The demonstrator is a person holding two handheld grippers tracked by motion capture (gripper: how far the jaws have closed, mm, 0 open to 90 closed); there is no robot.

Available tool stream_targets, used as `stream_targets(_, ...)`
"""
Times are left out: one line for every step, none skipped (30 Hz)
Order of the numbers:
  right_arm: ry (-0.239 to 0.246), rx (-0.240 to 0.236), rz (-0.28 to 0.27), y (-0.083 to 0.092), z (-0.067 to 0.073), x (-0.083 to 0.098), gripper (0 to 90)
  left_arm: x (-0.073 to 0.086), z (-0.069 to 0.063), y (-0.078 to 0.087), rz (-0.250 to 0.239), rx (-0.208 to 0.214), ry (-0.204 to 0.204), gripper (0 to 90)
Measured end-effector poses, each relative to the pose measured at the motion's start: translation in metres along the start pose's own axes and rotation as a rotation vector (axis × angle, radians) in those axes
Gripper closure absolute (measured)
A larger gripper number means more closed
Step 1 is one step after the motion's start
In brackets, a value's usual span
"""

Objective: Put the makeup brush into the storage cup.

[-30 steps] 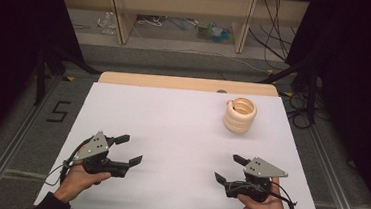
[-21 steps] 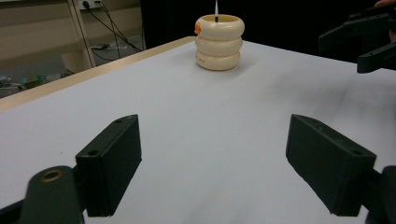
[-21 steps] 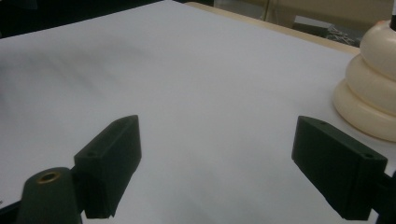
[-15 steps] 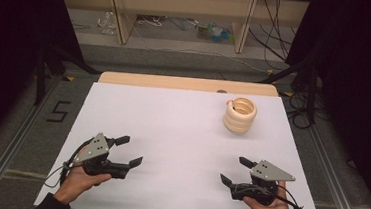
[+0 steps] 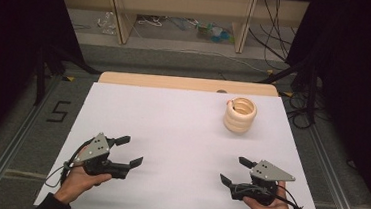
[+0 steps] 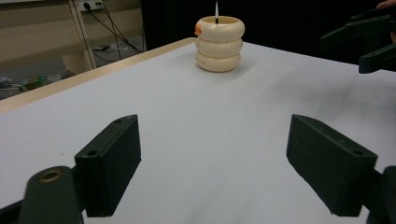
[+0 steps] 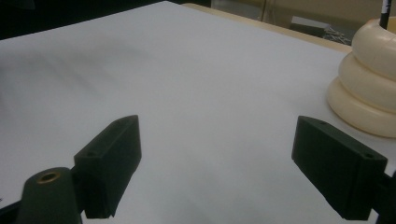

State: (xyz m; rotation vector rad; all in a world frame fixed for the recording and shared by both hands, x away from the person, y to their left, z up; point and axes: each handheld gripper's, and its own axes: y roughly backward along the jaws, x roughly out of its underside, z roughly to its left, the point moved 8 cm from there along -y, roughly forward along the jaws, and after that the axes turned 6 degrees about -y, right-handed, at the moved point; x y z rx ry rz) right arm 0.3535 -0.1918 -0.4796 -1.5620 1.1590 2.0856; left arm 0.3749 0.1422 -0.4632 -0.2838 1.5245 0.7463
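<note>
A cream stack of three rings [image 5: 240,115] stands upright on the white table [image 5: 181,134] at the back right, with a thin pin rising from its centre. It also stands far ahead in the left gripper view as the ring stack [image 6: 220,44], and at the right edge of the right gripper view as the ring stack [image 7: 367,88]. My left gripper [image 5: 130,151] rests near the front left, open, nothing between its jaws. My right gripper [image 5: 235,170] sits near the front right, open and empty. The right gripper's jaws show at the top right of the left gripper view.
A wooden strip [image 5: 187,83] runs along the table's far edge. Beyond it stand wooden shelf legs [image 5: 120,14] with cables and clutter on the floor. Black curtains hang on both sides. A "5" mark [image 5: 57,110] is on the floor at left.
The right gripper has drifted slightly right and toward the front edge. The left gripper and the ring stack have stayed put.
</note>
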Motion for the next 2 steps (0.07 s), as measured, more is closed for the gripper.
stream_targets(0.0,0.002,0.0,-0.0001,0.0,0.0001,16.9,-0.0003,-0.0001,0.0001,-0.003,0.0,0.001,17.8)
stream_targets(0.001,0.001,0.0,-0.0001,0.0,0.0001,16.9,-0.0003,-0.0002,0.0001,-0.003,0.0,0.002,17.8)
